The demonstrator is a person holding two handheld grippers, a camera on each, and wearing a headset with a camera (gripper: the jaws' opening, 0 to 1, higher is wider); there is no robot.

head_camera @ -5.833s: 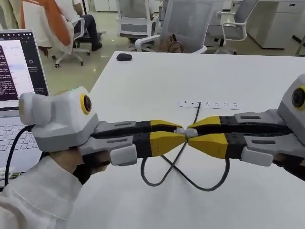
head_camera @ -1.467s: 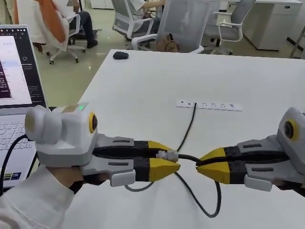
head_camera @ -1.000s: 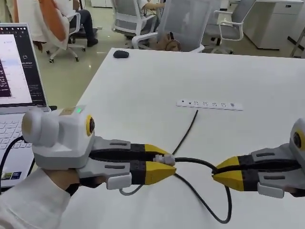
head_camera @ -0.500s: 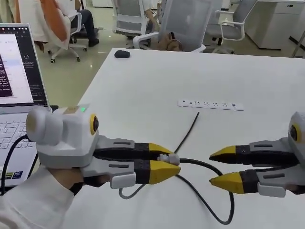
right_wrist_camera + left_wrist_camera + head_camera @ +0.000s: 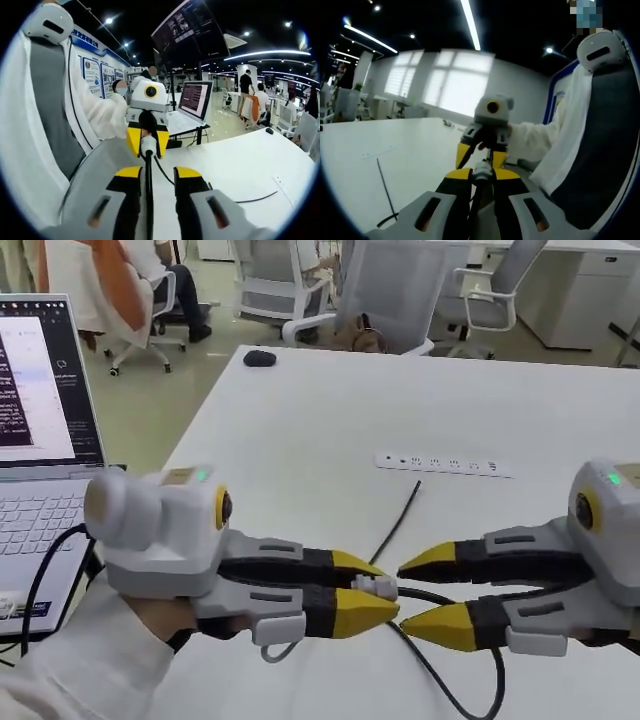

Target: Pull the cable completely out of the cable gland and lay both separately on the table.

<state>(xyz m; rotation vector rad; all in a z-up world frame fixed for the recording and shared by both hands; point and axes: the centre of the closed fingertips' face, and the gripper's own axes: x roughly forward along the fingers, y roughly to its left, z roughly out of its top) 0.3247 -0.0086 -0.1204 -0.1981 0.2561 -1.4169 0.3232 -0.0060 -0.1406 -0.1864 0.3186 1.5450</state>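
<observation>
The cable gland point(image 5: 374, 587) is pinched at the tips of the left tool point(image 5: 390, 588). That tool's jaws are closed tight on the gland's pale body and appear to hold it a little above the tabletop point(image 5: 300, 430).

The cable point(image 5: 393, 525) passes through the gland. One stretch leaves it on the side facing the right tool point(image 5: 402, 594), runs between that tool's jaws, then sags away in a loop. The other stretch comes out behind the gland, curls beneath the left tool, and runs off beyond the gland to a free end lying flat on the tabletop.

A second and a half ago the right tool was clamped on the cable just beside the gland. It then drew away from the gland, taking a length of cable with it, and half a second ago it let go. Now it has come back to the gland. Its jaws stand well apart, one above and one below the cable, and they grip nothing.

Over the same span the free end, which had reached the power strip point(image 5: 445, 464), has slid off it and now lies nearer the gland.

This looks like a hand-over-hand pull, with one stroke finished and the next about to start. A long tail still lies on the far side of the gland, so the cable is well short of free and neither part has been laid down. The next stroke probably calls for the right tool to close on the cable just beside the gland and pull away while the left tool holds firm.
</observation>
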